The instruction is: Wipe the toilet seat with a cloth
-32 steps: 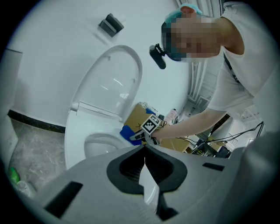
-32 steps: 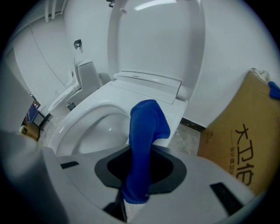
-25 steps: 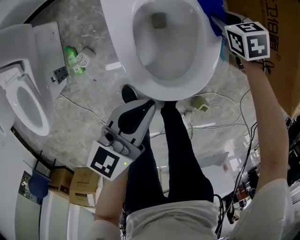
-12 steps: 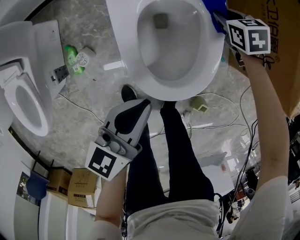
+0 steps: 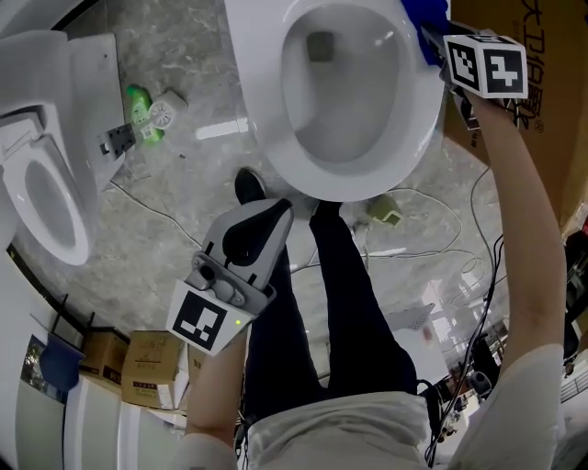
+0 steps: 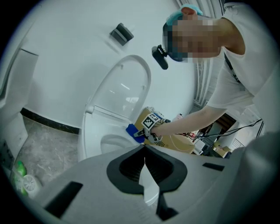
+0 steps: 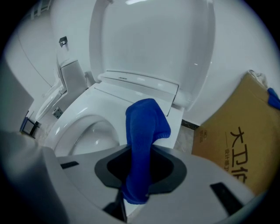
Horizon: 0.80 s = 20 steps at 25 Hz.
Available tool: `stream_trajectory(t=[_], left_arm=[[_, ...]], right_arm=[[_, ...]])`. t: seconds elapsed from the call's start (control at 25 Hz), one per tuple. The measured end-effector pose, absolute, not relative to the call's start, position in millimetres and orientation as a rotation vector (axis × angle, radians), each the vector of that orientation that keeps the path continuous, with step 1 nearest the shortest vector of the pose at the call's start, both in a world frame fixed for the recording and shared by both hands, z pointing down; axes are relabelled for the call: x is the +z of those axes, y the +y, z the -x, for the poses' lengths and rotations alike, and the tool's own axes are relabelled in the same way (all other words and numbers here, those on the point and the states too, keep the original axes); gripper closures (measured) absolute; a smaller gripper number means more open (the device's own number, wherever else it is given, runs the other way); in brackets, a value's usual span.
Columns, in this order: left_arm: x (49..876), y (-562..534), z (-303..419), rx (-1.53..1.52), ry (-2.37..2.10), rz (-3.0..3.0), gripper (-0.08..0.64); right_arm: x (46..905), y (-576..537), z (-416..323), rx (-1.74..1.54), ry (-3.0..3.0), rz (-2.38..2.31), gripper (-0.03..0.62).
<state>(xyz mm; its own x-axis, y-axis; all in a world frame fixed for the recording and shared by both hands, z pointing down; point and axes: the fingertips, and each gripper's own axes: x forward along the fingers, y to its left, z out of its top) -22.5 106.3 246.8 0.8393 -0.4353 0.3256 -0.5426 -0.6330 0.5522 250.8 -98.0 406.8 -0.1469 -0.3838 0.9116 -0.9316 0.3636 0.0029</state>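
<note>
A white toilet with its lid (image 7: pixel 153 39) raised fills the top of the head view. Its seat rim (image 5: pixel 276 138) curves round the bowl. A blue cloth (image 7: pixel 144 127) hangs folded from my right gripper (image 7: pixel 139 183), which is shut on it. In the head view that right gripper (image 5: pixel 434 41) holds the cloth (image 5: pixel 423 20) against the right rear part of the seat. From the left gripper view I see the cloth (image 6: pixel 132 131) on the seat too. My left gripper (image 5: pixel 278 209) hovers below the bowl's front, above the person's legs, jaws shut with nothing between them.
A large cardboard box (image 5: pixel 542 110) stands close to the toilet's right side. A second toilet (image 5: pixel 46 193) is at the left. A green bottle (image 5: pixel 140 106) and cables (image 5: pixel 432 211) lie on the marble floor. Small boxes (image 5: pixel 147 358) sit at the lower left.
The head view has drifted, so the toilet sits further right in frame. My right gripper with the cloth stays at the seat's right rear. My left gripper has barely moved.
</note>
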Motion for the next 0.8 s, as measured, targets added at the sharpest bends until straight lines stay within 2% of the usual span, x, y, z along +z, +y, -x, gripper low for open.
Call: stream_trajectory(t=[0.8], left_arm=[[252, 109, 51, 0.178, -0.731, -2.32, 0.551]], right_arm=[[410, -124, -231, 0.833, -1.66, -1.197, 0.509]])
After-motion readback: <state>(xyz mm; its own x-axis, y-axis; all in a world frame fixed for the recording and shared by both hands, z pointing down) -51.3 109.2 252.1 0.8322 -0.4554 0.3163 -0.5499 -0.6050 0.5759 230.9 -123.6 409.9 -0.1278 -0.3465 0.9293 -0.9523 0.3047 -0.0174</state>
